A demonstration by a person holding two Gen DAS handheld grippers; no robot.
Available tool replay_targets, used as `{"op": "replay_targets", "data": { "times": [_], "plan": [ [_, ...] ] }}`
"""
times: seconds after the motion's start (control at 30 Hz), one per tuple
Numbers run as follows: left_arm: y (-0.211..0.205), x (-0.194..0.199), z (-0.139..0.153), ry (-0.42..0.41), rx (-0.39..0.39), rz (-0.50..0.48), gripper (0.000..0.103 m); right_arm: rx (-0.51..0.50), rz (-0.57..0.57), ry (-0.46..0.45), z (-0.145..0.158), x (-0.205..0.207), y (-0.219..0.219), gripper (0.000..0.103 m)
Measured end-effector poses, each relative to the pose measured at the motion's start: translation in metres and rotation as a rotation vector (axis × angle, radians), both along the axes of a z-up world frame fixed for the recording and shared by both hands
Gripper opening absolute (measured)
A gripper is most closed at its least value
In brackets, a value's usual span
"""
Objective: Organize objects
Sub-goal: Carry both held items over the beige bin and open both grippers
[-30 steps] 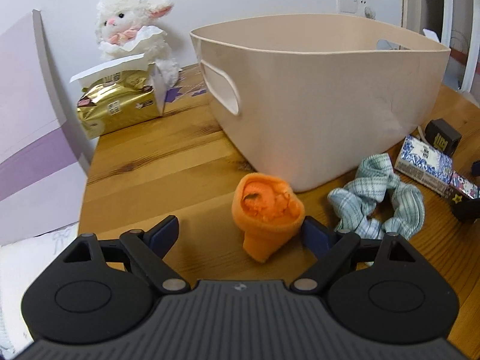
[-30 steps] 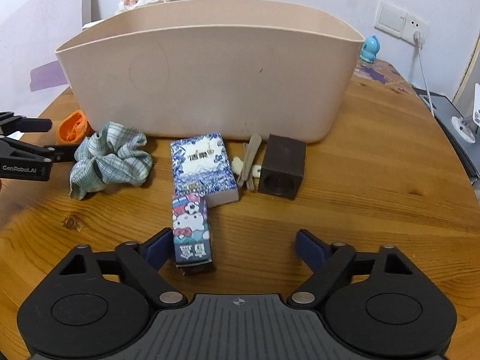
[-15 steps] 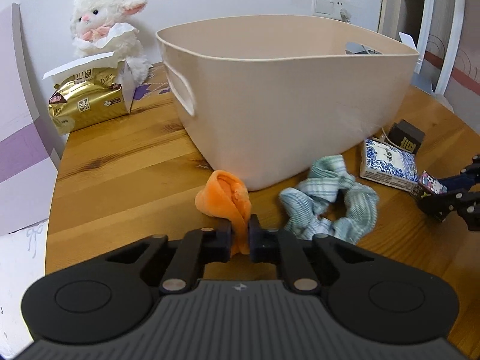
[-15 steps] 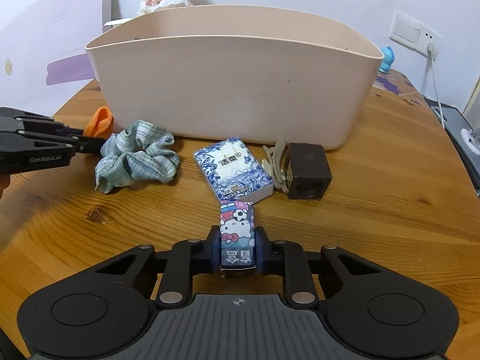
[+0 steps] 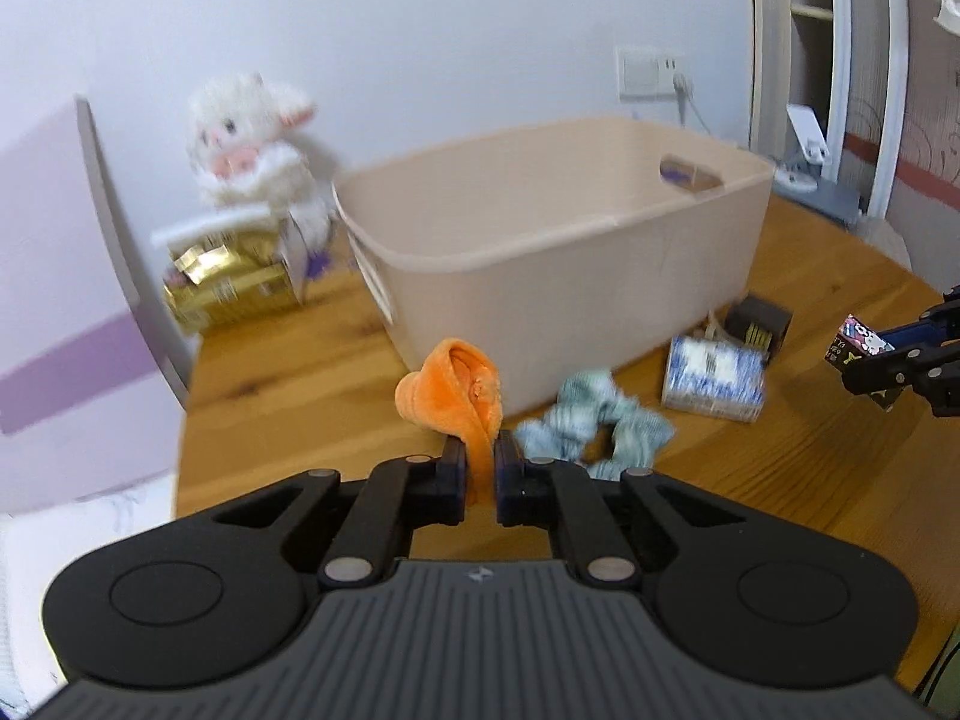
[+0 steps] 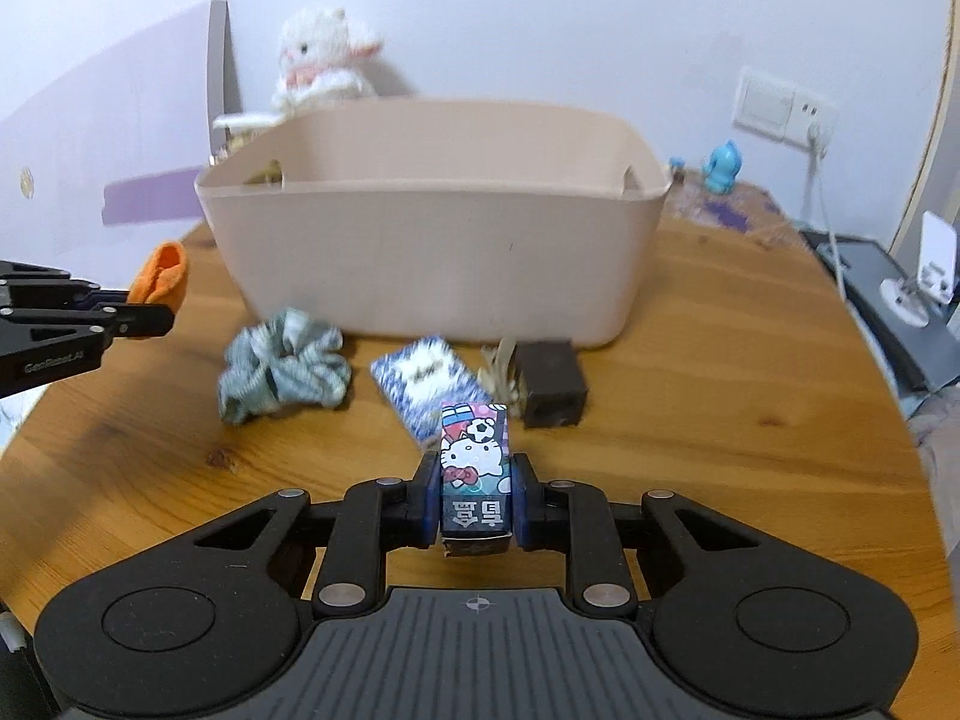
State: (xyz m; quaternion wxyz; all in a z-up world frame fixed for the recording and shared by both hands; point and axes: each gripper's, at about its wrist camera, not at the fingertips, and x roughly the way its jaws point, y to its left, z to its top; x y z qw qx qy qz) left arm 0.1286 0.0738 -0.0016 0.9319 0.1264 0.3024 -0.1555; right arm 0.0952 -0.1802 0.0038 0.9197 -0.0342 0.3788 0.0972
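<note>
My left gripper is shut on an orange plush sock, held above the wooden table in front of the beige plastic basket. From the right wrist view the same sock shows at far left in the left gripper. My right gripper is shut on a small cartoon-cat box, lifted off the table; the left wrist view has that box at far right. A green checked scrunchie, a blue patterned pack and a dark brown block lie before the basket.
A white plush lamb and a gold tissue pack stand behind the basket at the left. Pale hair clips lie beside the brown block. A blue figurine and a wall socket with cable are at the back right.
Both grippers have closed on their items and lifted them: the left raised the orange sock, the right raised the cartoon-cat box. Both views have pulled back and up from the table.
</note>
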Motion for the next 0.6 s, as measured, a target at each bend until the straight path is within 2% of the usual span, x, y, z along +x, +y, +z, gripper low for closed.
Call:
{"op": "replay_targets", "data": {
  "times": [0.27, 0.37, 0.6],
  "plan": [
    [-0.013, -0.01, 0.043, -0.096, -0.006, 0.054, 0.01, -0.034, -0.003, -0.139, 0.047, 0.001, -0.014, 0.021],
    [-0.022, -0.008, 0.056, -0.153, 0.003, 0.043, 0.01, -0.04, -0.006, -0.197, 0.063, 0.007, -0.019, 0.021],
    [-0.047, 0.014, 0.074, -0.195, -0.012, 0.023, 0.01, -0.058, -0.014, -0.285, 0.09, 0.033, -0.023, 0.021]
  ]
}}
